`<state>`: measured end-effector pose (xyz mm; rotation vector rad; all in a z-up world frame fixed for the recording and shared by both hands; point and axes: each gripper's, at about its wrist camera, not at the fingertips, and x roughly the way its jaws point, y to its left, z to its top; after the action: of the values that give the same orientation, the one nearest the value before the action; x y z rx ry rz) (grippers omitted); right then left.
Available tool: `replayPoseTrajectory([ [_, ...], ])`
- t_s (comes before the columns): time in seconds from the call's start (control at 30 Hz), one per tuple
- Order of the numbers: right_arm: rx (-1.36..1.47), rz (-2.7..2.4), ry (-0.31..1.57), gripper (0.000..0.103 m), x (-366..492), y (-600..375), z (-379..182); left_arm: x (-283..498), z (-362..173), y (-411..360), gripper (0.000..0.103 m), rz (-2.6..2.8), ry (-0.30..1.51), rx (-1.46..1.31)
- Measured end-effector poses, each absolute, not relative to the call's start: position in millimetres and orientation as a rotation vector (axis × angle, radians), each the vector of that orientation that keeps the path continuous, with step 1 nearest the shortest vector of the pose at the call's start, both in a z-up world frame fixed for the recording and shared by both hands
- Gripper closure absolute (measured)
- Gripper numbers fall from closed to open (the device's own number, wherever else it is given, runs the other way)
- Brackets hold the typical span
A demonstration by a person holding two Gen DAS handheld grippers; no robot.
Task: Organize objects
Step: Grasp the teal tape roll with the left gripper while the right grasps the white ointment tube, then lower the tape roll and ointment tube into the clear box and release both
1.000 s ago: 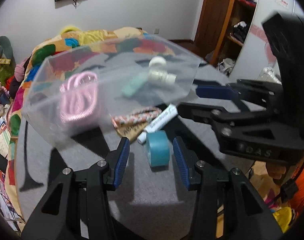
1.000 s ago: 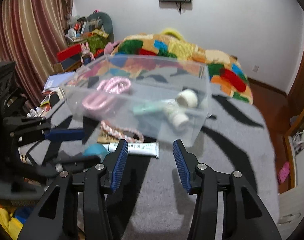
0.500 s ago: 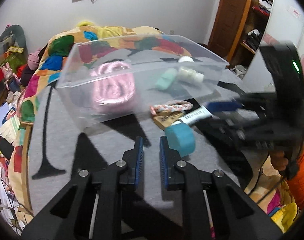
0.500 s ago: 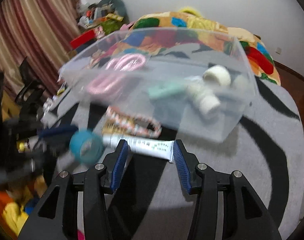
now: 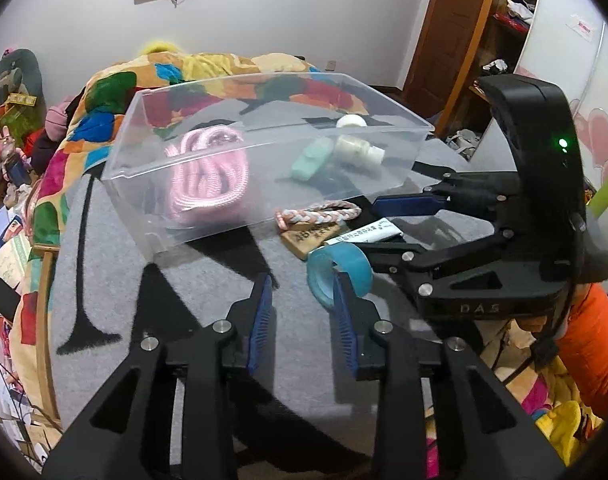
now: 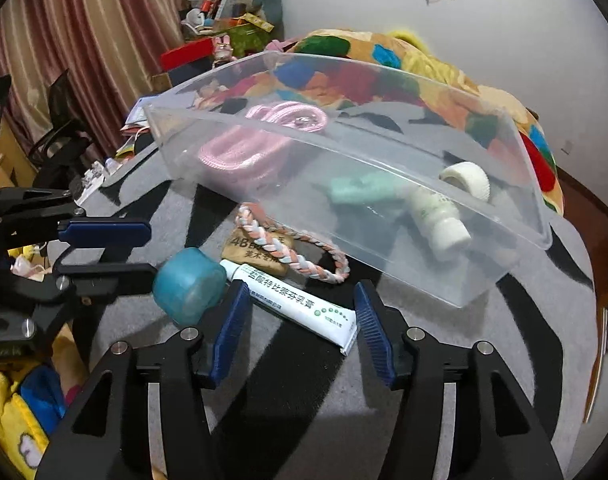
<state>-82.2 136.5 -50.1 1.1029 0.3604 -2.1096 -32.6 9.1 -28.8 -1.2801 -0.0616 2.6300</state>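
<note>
A clear plastic bin (image 5: 264,184) (image 6: 503,252) on the grey table holds a pink cord (image 5: 208,180), a mint item (image 5: 309,160), a white bottle (image 6: 435,220) and a white tape roll (image 6: 465,176). In front of it lie a braided bracelet (image 6: 292,256), a brown tag (image 5: 307,236), a white tube (image 6: 300,300) and a teal tape roll (image 5: 339,276) (image 6: 188,284). My left gripper (image 5: 302,312) is open, its right finger at the teal roll. My right gripper (image 6: 300,320) is open above the white tube, and also shows in the left wrist view (image 5: 383,228).
A bed with a colourful patchwork blanket (image 5: 224,76) lies behind the table. Cluttered shelves and a striped curtain (image 6: 64,40) stand to the left, a wooden door (image 5: 443,28) and shelving to the right. The table edge (image 5: 52,280) runs along the left.
My left gripper opened from shut and sits beside the teal roll. My right gripper moved slightly closer over the white tube and stays open.
</note>
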Motion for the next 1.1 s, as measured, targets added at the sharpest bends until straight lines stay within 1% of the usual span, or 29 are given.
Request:
replayPoseTrajectory([
  [0.07,1.097,-2.107,0.374,0.06,-76,138,-51,-34,-30,13,0.069,2.618,-0.062,-1.287],
  [0.2,1.093,-2.094,0.437,0.076,-55,143,-50,-33,-31,16,0.067,2.615,-0.058,-1.29],
  [0.27,1.106,-2.06,0.422,0.081,-48,147,-50,-31,-30,14,0.065,2.618,-0.069,-1.285],
  [0.4,1.089,-2.027,0.458,0.082,-34,144,-49,-26,-24,10,0.058,2.616,-0.093,-1.268],
  [0.47,1.066,-2.029,0.454,0.082,-32,141,-47,-24,-21,11,0.053,2.613,-0.089,-1.254],
  [0.5,1.06,-2.031,0.45,0.082,-33,138,-45,-24,-19,13,0.049,2.613,-0.08,-1.244],
  [0.53,1.058,-2.034,0.444,0.082,-36,136,-45,-25,-19,15,0.047,2.613,-0.074,-1.239],
  [0.73,1.08,-2.055,0.406,0.082,-47,134,-53,-44,-32,21,0.047,2.569,-0.064,-1.277],
  [0.83,1.067,-2.08,0.414,0.087,-40,141,-52,-56,-43,18,0.047,2.559,-0.11,-1.323],
  [0.87,1.067,-2.089,0.416,0.087,-38,143,-53,-58,-47,17,0.048,2.559,-0.125,-1.336],
  [0.93,1.069,-2.118,0.412,0.087,-37,148,-53,-59,-51,14,0.057,2.562,-0.151,-1.347],
  [0.97,1.075,-2.134,0.395,0.087,-38,152,-52,-59,-52,13,0.059,2.564,-0.162,-1.345],
  [1.03,1.081,-2.156,0.359,0.087,-39,157,-52,-56,-50,12,0.071,2.582,-0.168,-1.326],
  [1.1,1.079,-2.181,0.323,0.087,-40,161,-50,-53,-47,13,0.072,2.602,-0.143,-1.29],
])
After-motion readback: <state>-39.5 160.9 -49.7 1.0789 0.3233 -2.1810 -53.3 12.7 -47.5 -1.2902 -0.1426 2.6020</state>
